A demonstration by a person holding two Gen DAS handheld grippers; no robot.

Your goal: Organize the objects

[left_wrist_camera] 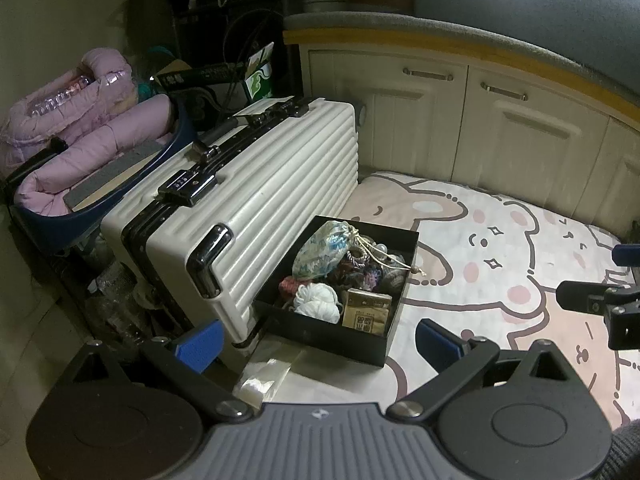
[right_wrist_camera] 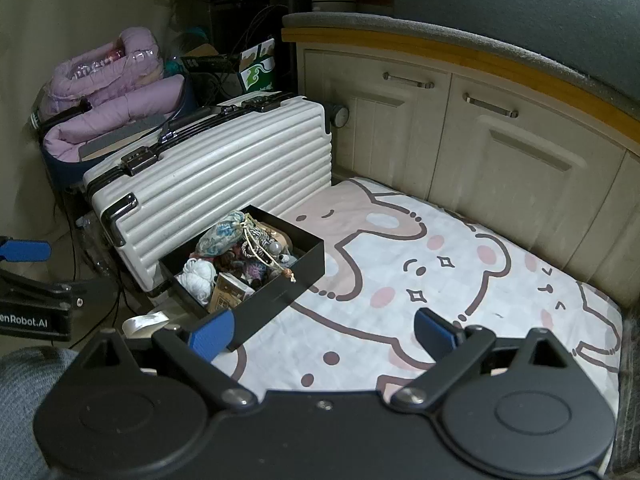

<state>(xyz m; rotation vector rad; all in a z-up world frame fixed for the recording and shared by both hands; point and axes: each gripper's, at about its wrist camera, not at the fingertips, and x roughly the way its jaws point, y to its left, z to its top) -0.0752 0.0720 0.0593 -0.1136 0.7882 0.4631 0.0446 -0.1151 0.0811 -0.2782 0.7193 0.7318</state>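
Desk: Box (left_wrist_camera: 320,334) of odds and ends, black and lidless, at the near left edge of a bear-print mat (left_wrist_camera: 520,264). What is in it?

Photographer: A drawstring pouch (left_wrist_camera: 320,254) on top, a ball of white yarn (left_wrist_camera: 316,302), a small brown packet (left_wrist_camera: 366,314) stood at the near wall, and darker knitted bits between them. All sit inside the walls; none lie loose on the mat.

Desk: Why that spot?

Photographer: My reading: it is tucked against the ribbed white suitcase (left_wrist_camera: 248,196), which lies on its side and backs the box so it cannot slide off the edge. A clear wrapper (left_wrist_camera: 264,372) pokes out from under its front.

Desk: And the tongs?

Photographer: Left gripper (left_wrist_camera: 318,340) hovers just short of the box, jaws spread wide, nothing between them. Right gripper (right_wrist_camera: 324,334) hangs over the mat, jaws likewise apart and empty.

Desk: Sorted, or about to be unpacked?

Photographer: Fits either. Contents gathered in one box could be the tidy result, or the pile awaiting sorting.
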